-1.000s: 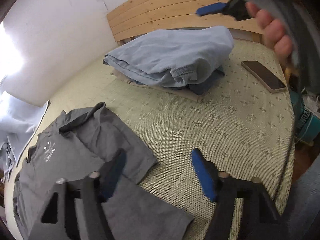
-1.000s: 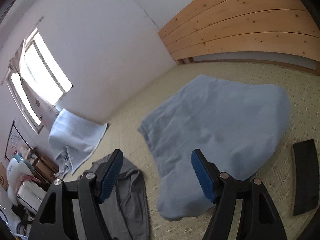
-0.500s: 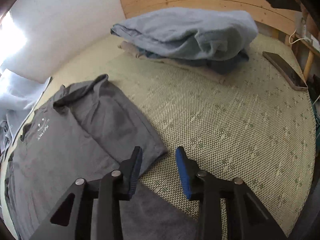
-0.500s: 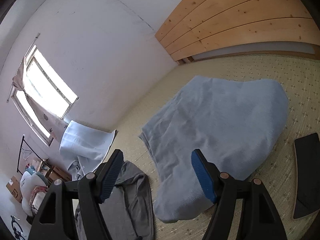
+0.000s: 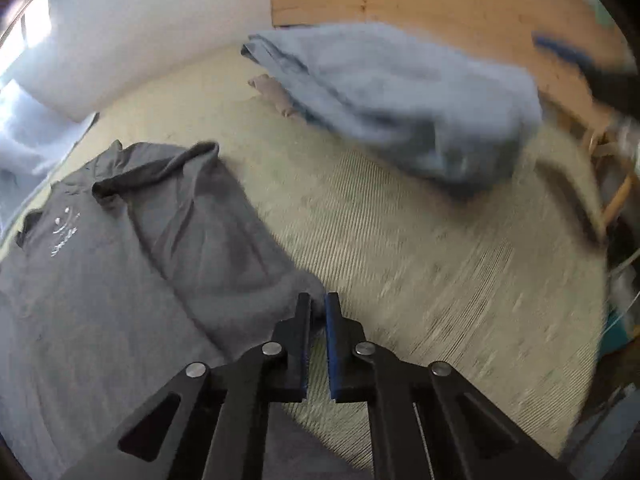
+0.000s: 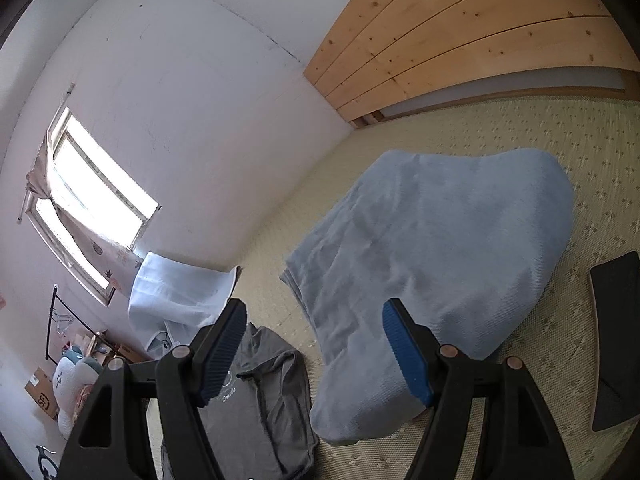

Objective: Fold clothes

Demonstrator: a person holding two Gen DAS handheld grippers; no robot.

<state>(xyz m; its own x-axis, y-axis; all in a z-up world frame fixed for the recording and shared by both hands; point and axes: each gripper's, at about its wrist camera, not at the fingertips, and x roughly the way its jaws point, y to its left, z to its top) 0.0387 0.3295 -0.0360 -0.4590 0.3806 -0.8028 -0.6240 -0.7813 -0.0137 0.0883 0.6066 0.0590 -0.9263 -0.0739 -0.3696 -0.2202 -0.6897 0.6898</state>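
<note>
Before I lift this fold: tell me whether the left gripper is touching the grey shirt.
Touching. In the left wrist view the left gripper has just closed its jaws, and the edge of the grey shirt's sleeve sits pinched between them.

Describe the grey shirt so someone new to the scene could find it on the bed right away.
Start at the wooden headboard and come down the woven bed mat past the light blue pile of clothes. The grey T-shirt lies spread flat nearest the camera, one sleeve folded in. Only it is dark grey, with small white chest lettering.
</note>
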